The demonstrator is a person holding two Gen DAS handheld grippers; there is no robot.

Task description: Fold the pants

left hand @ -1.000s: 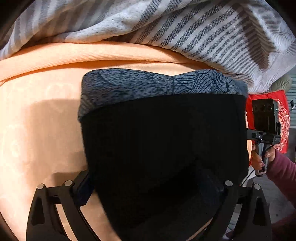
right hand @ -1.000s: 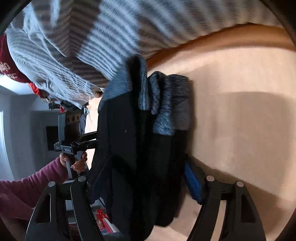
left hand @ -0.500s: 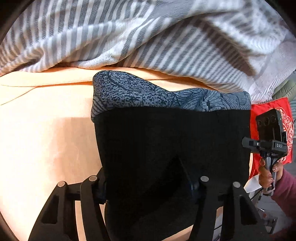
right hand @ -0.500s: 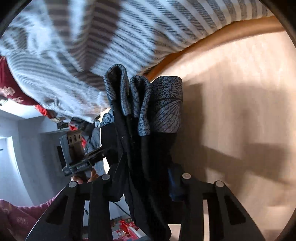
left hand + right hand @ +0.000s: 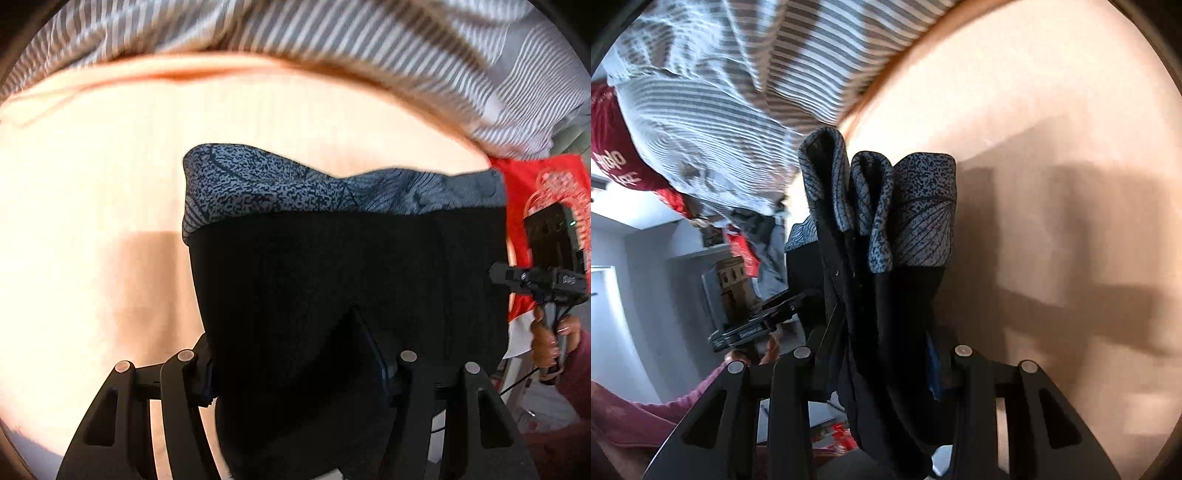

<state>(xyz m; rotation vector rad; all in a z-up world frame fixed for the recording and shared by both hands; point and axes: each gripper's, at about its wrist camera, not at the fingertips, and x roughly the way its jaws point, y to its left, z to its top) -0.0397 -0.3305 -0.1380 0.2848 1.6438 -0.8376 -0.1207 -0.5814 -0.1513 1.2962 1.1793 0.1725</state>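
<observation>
Left gripper point(image 5: 295, 363): jaws part-way closed, pinching the black pants with the blue-grey patterned waistband point(image 5: 332, 266) between the pads. Right gripper point(image 5: 882, 354): jaws narrower, clamped on the bunched layers of the same garment. Pants hanging between both grippers, above the peach-coloured bed sheet point(image 5: 92, 177), near the grey-and-white striped blanket point(image 5: 332, 33).

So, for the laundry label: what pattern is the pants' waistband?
Blue-grey with dark speckles and leaf lines on the waistband; left wrist view shows it best.
</observation>
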